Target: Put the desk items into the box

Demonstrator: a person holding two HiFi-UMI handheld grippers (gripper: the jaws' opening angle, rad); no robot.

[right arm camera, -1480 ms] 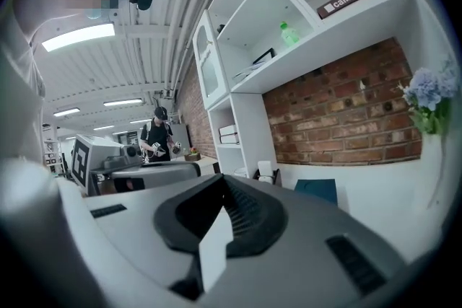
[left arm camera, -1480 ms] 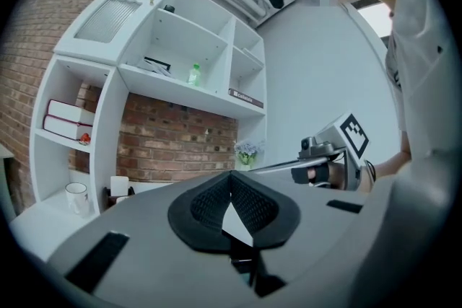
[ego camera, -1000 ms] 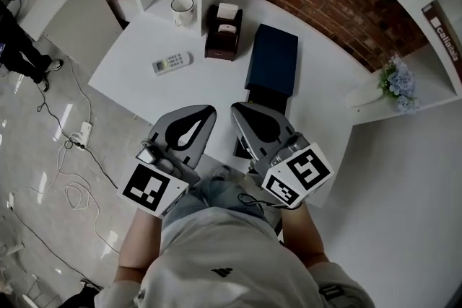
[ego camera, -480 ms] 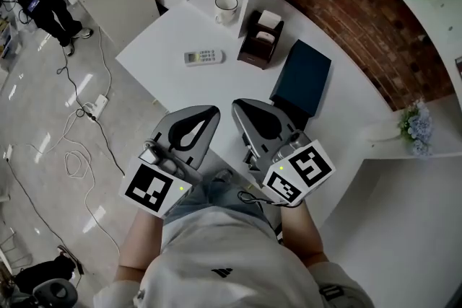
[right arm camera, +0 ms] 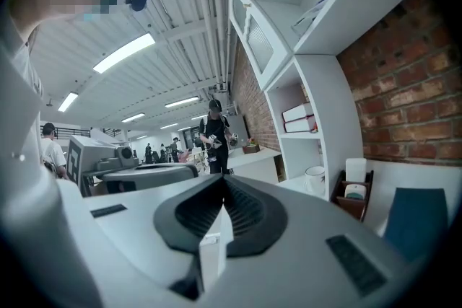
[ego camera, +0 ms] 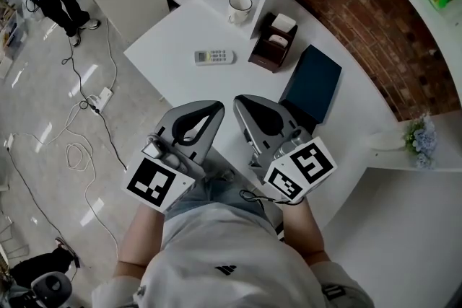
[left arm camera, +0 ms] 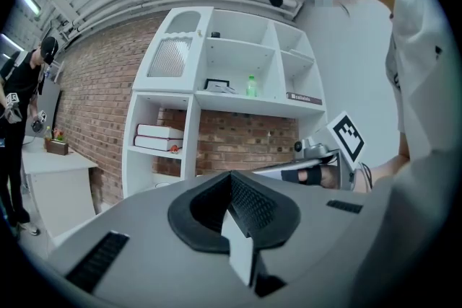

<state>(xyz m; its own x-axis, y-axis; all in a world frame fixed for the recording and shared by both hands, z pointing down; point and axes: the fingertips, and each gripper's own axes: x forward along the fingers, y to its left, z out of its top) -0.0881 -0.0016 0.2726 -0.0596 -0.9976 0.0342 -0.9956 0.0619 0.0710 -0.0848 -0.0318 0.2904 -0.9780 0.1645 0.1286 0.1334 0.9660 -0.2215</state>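
Head view: your left gripper [ego camera: 211,107] and right gripper [ego camera: 242,100] are clenched empty; pinch the probably light, slick remote control [ego camera: 214,56] across its long edges.

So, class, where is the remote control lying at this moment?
In the head view the remote control lies flat on the white desk, just left of the brown organizer, with the mug further back.

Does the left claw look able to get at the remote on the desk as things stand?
Probably yes: only bare desk lies between the left claw and the remote. The jaws are shut and would need opening first.
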